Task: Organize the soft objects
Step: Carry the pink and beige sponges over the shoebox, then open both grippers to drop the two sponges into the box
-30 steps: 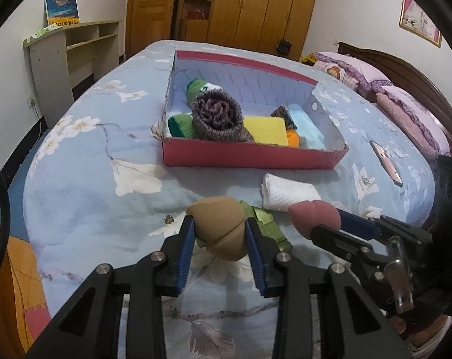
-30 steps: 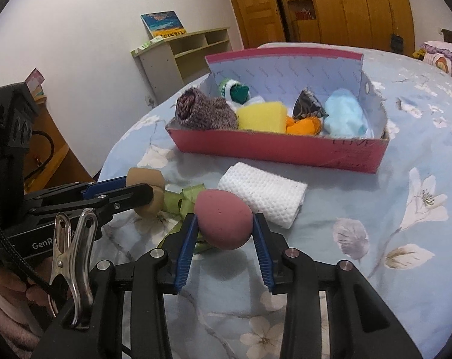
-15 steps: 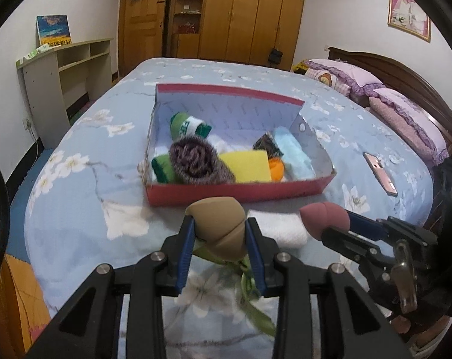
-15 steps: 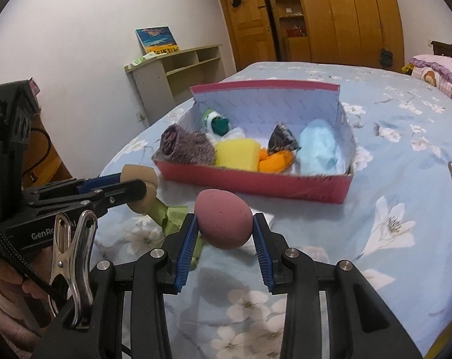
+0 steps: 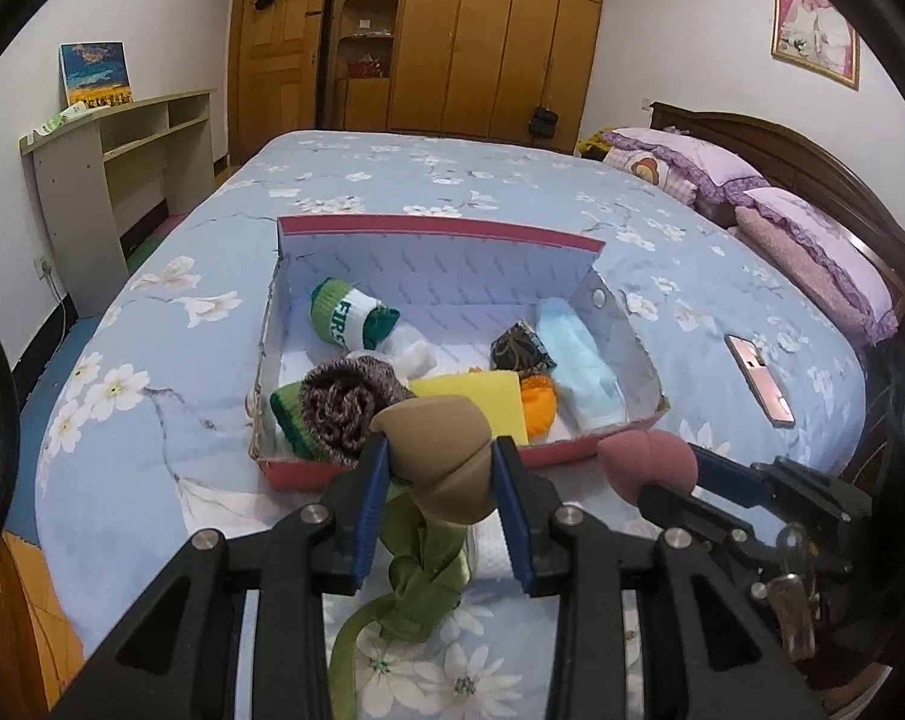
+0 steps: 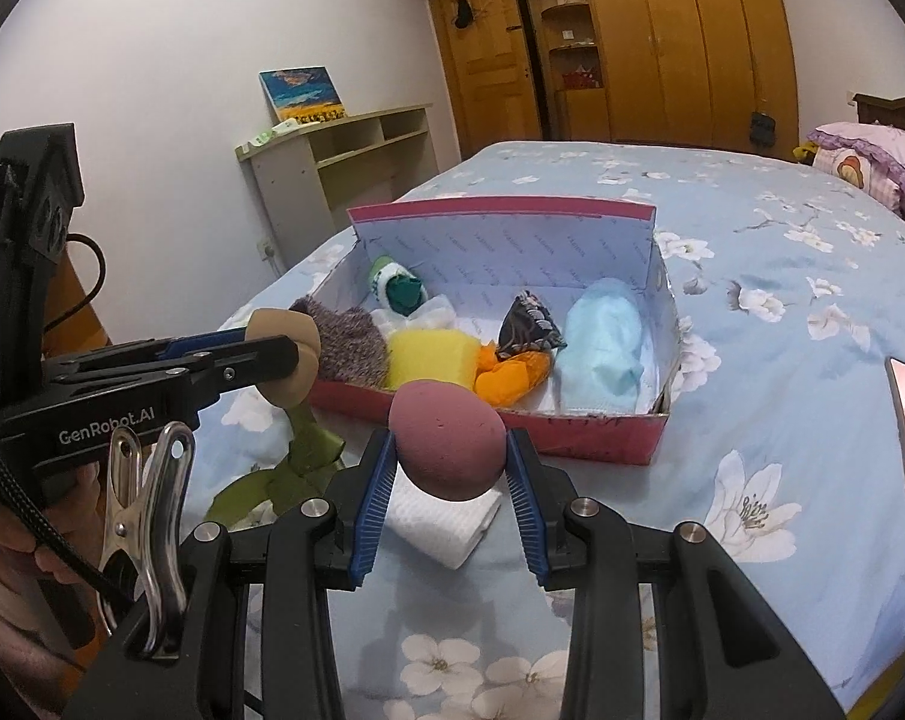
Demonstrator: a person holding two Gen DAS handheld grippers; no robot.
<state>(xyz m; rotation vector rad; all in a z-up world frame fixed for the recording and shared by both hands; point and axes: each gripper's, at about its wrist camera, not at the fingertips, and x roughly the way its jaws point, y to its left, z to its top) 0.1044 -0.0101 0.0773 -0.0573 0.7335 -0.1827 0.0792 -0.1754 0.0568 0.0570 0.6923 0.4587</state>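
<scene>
While both hang above the bed [image 5: 152,432] | left tool [image 5: 440,468] clamps tan sponge [image 5: 437,450] | right tool [image 6: 449,462] clamps pink sponge [image 6: 446,447]

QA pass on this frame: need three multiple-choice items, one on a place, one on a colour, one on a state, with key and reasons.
1. Where does the white folded towel lie?
A. in the red box
B. on the bed, in front of the red box
C. on the shelf

2. What colour is the sponge in the right gripper?
A. dusty pink
B. yellow
C. blue

3. What is the left gripper doing?
A. empty and open
B. shut on the tan sponge
C. gripping the phone

Key: 1 B, the towel lies on the sheet nearer than the box; 2 A, the pink sponge sits between the pads; 3 B, both pads press its sides.
</scene>
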